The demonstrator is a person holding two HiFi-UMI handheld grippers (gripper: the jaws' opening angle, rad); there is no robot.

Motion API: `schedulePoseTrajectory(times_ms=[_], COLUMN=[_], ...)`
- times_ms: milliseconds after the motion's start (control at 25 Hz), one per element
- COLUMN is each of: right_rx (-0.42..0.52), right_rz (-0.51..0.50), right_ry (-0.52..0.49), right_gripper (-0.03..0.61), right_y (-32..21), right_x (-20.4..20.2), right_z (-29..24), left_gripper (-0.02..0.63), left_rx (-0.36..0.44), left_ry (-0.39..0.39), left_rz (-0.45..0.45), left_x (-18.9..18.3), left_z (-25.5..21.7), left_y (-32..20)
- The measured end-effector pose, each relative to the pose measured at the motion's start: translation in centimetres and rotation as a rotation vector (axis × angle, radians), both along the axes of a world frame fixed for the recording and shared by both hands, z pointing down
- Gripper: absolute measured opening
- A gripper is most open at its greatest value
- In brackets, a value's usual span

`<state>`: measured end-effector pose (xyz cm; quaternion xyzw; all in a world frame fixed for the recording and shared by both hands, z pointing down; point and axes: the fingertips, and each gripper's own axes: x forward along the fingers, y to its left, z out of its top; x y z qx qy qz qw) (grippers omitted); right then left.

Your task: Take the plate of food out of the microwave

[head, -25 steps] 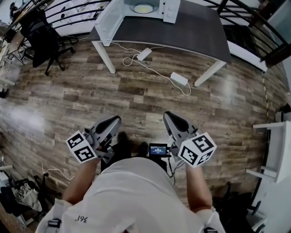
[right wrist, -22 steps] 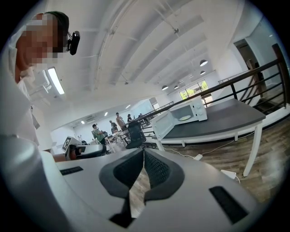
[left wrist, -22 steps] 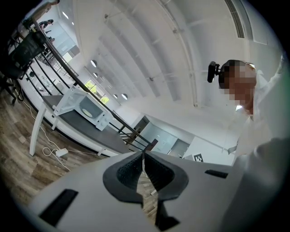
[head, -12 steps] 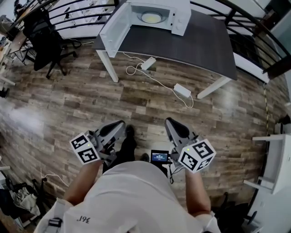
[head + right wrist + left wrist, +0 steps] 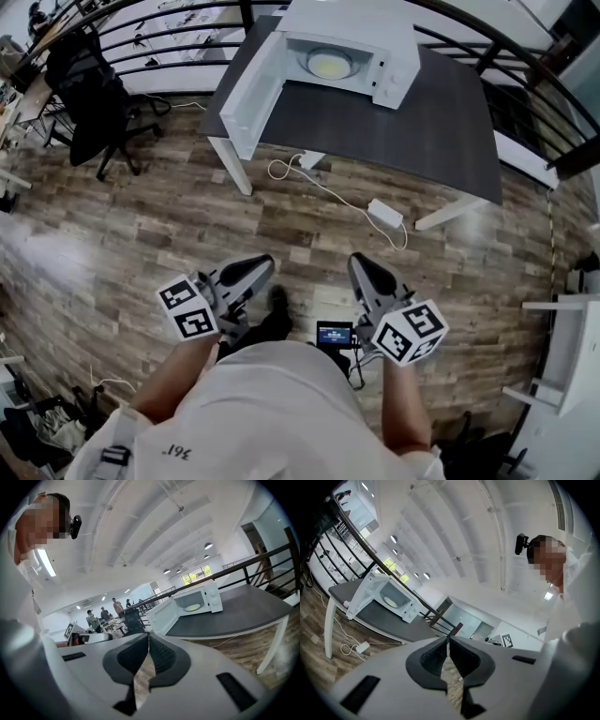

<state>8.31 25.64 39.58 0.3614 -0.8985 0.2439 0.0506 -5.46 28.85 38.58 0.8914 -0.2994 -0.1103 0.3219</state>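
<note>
The left gripper [image 5: 261,266] has its jaws pressed together with nothing between them, and the same holds for the right gripper [image 5: 359,263], whose pads meet at the tips and hold nothing. Both are held side by side, close in front of the person's white-shirted torso [image 5: 272,403] at the near edge of the head view, each with its marker cube toward the person. Just beside the right gripper, between the two arms, is a small lit screen [image 5: 335,334].

Beyond the jaws lies a stretch of wood-plank floor [image 5: 141,216]. On it, near the table legs, are a white power adapter [image 5: 385,212] and a trailing white cable [image 5: 323,183].

Farther off is a table with a dark grey top [image 5: 431,122] on white legs, well apart from both grippers. The white microwave [image 5: 389,56] sits at the table's far side with its door [image 5: 248,94] swung open to the left. The plate of food [image 5: 328,64], pale yellow, lies inside the microwave's cavity. To the far left stands a black office chair [image 5: 89,89], and a dark railing [image 5: 525,66] runs behind the table.
</note>
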Motion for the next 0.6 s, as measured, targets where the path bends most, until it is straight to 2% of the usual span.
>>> schedulePoseTrajectory(times_ms=[320,600], right_rx=[0.0,-0.006], right_rz=[0.012,0.04], right_ry=[0.007,0.017], right_gripper=[0.011,0.011], right_y=[-5.9,-8.5], right_x=[-5.2,-5.8], right_z=[0.7,0.9], left_gripper=[0.005,0.005], left_rx=[-0.007,-0.006], left_ry=[0.005,0.023], left_rz=[0.009,0.053], left_x=[-4.9,-5.1], left_z=[0.8,1.0], left_y=[-6.0,-8.6])
